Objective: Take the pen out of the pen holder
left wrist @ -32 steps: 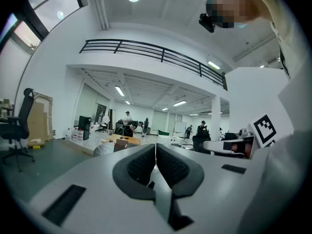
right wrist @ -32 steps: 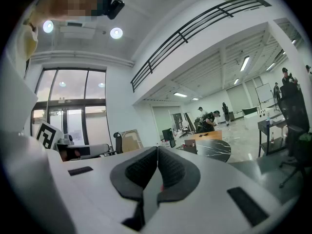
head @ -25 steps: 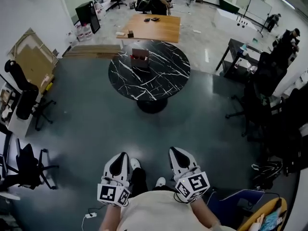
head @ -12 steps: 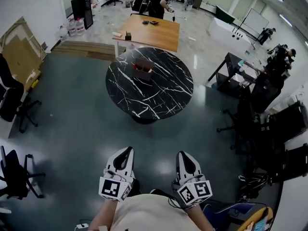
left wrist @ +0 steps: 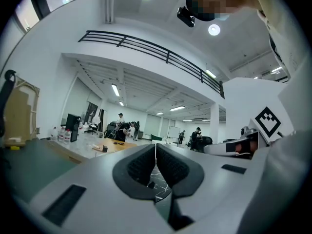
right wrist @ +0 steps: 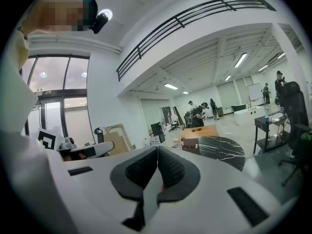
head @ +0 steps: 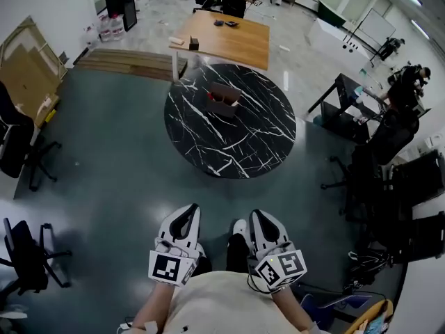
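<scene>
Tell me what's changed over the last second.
The person has stepped toward the round black table, which now looks larger. Nothing was grasped or released. The pen holder stays on it; left gripper and right gripper stay shut, empty, near the body.

We wear a cream top (head: 221,303), dark trousers (head: 237,251) and a white shoe (head: 240,226). Our left gripper (head: 188,211) and right gripper (head: 259,216) are white shells with black ribbed pads (left wrist: 140,166), each bearing a cube (head: 170,268) with black-and-white square markers.
</scene>
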{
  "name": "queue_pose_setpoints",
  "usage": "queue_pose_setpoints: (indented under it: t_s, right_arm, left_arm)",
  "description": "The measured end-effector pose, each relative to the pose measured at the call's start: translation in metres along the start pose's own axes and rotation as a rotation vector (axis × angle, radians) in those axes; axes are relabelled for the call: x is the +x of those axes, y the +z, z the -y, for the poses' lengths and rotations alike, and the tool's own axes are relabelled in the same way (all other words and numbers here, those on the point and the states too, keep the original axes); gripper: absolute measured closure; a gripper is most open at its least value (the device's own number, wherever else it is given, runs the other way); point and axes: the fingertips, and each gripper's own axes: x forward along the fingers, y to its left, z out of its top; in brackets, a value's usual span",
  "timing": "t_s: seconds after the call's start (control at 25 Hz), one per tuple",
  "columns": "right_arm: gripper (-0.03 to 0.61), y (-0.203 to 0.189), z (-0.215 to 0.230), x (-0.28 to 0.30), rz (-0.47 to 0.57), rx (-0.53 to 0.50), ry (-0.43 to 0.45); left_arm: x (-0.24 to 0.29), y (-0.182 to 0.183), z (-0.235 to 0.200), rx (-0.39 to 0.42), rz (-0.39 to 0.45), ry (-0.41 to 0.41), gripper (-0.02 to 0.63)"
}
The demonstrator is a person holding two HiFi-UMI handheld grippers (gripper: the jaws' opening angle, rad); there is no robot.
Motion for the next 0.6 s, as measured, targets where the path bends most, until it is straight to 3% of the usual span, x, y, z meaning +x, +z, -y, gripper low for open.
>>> queue_pose_setpoints:
  t_s: [0.36,0.6]
  right_arm:
    - [0.56,0.008,0.023,0.1,-0.039,-0.023,0.108]
    - [0.56,0.028,0.078,0.182,-0.03,-0.021,0.188]
  left_arm:
    - [0.044,-0.004,-0.059,-0.039,-0.011,0.131,0.597]
    - [0.139,0.003,-0.066,0.007,0.022,0.134,0.597]
